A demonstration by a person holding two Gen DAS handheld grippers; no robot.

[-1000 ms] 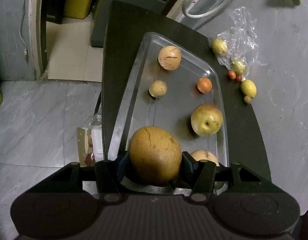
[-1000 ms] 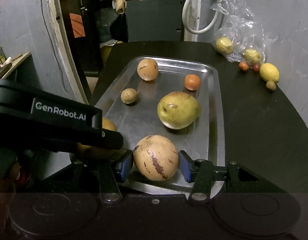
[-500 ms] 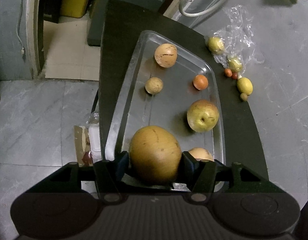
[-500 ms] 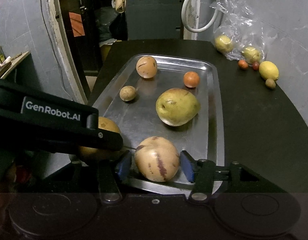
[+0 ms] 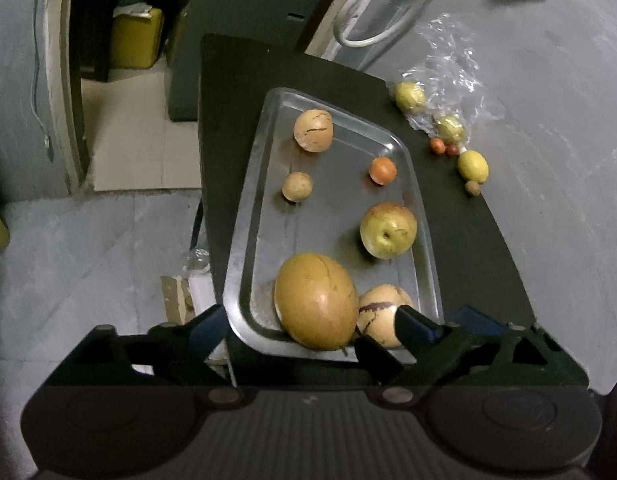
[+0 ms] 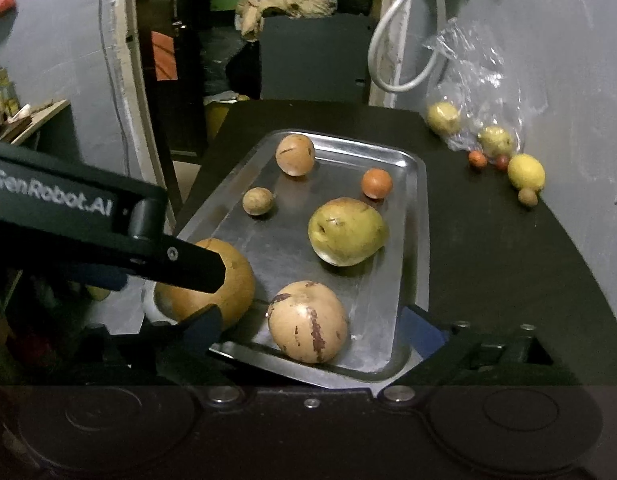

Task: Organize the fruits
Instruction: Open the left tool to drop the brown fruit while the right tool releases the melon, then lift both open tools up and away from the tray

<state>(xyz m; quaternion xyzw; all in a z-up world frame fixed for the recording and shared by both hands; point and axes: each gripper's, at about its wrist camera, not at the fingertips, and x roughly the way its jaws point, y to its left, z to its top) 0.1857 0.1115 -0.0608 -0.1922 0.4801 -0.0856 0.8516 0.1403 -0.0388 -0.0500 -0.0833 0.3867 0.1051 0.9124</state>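
My left gripper [image 5: 308, 330] has its fingers spread wide, clear of the brown fruit [image 5: 315, 301] on either side, so that fruit rests on the tray [image 5: 244, 240] at its near left corner, not in my hold. My right gripper [image 6: 312, 334] is likewise wide, its blue-padded fingers [image 6: 422, 330] standing apart from the streaked fruit [image 6: 307, 322], which sits on the tray floor near the front rim. I judge both fruits are set down side by side here to fill the near end of the tray, the bigger pieces kept together at the front.

Farther in lie a yellow-green pear [image 6: 347, 231], a small orange fruit [image 6: 376, 183], a small tan fruit [image 6: 257, 201] and a tan round fruit [image 6: 295, 155] at the far end, each well apart from the others.

Off the tray, on the dark bench [image 6: 488, 248] by the wall, several fruits wait: a lemon [image 6: 525, 172], a small brown one just beside it, two small red ones and two yellowish ones at a crumpled plastic bag [image 6: 472, 80]. These seem to be what is left to bring over.

The left gripper's side, crossing the right view, reads "GenRobot.AI" [image 6: 52, 198] in white.
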